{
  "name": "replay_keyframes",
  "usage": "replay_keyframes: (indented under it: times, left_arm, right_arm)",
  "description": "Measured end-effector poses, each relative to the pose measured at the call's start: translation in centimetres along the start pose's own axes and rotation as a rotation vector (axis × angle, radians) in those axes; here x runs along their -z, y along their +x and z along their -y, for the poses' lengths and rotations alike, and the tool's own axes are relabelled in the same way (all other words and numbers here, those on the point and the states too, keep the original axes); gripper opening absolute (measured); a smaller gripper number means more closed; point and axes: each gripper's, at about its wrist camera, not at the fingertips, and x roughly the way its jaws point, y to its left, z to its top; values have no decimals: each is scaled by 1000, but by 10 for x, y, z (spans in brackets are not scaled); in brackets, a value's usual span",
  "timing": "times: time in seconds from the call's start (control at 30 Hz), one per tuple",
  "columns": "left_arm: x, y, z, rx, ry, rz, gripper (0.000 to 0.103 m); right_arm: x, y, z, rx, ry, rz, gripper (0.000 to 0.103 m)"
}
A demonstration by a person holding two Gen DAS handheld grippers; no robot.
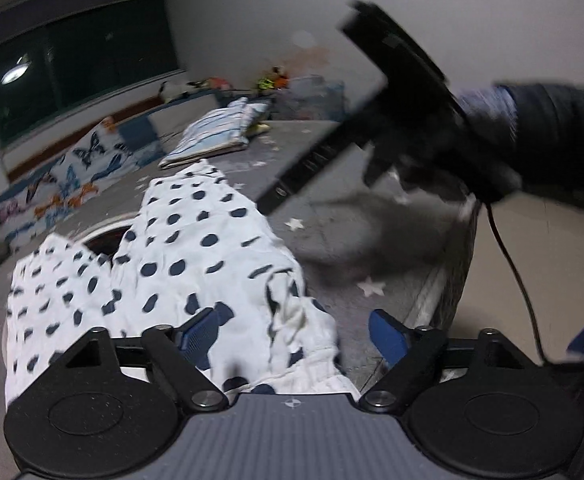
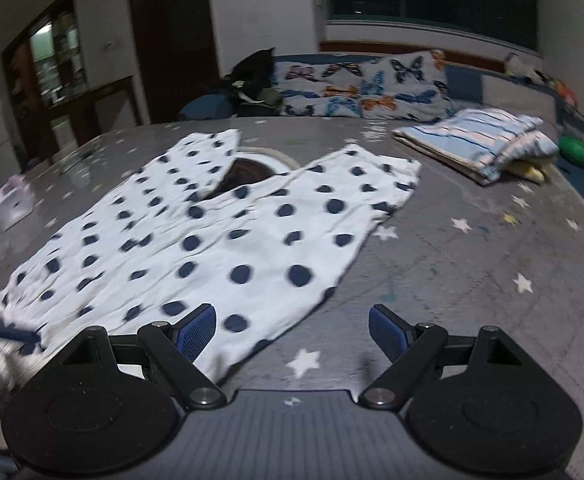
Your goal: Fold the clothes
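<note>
A white garment with dark blue dots (image 2: 212, 240) lies spread flat on the grey star-patterned table (image 2: 472, 260), its two leg-like halves reaching toward the far side. My right gripper (image 2: 292, 332) is open just above the garment's near edge, left pad over cloth, right pad over bare table. In the left wrist view the same garment (image 1: 196, 248) is bunched near the camera. My left gripper (image 1: 292, 332) is open over it, and a rumpled fold lies between the pads without being pinched. A blurred black device (image 1: 396, 88), held by a dark-sleeved hand, hovers at the upper right.
A folded blue-striped cloth (image 2: 480, 144) rests at the table's far right. A round dark recess (image 2: 252, 168) in the table shows between the garment's halves. A butterfly-print cushion (image 2: 368, 84) lines the back. The table edge (image 1: 456, 264) drops off on the right, with a black cable (image 1: 512, 264) hanging there.
</note>
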Motion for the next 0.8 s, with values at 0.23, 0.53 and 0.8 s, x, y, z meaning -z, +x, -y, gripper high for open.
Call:
replay_keyframes:
  times: [0.23,0.53,0.8]
  left_arm:
    - [5,22,7,8,93,-56,33]
    - [-3,13,-36,80,-130,-24,11]
    - [-5,3,-81,134,-379,12,11]
  right_arm:
    - [-7,13,24,16,77,-8,83]
    - [-40,49,49,34,120,-5,66]
    - [-83,109,79,114,173,-14,57]
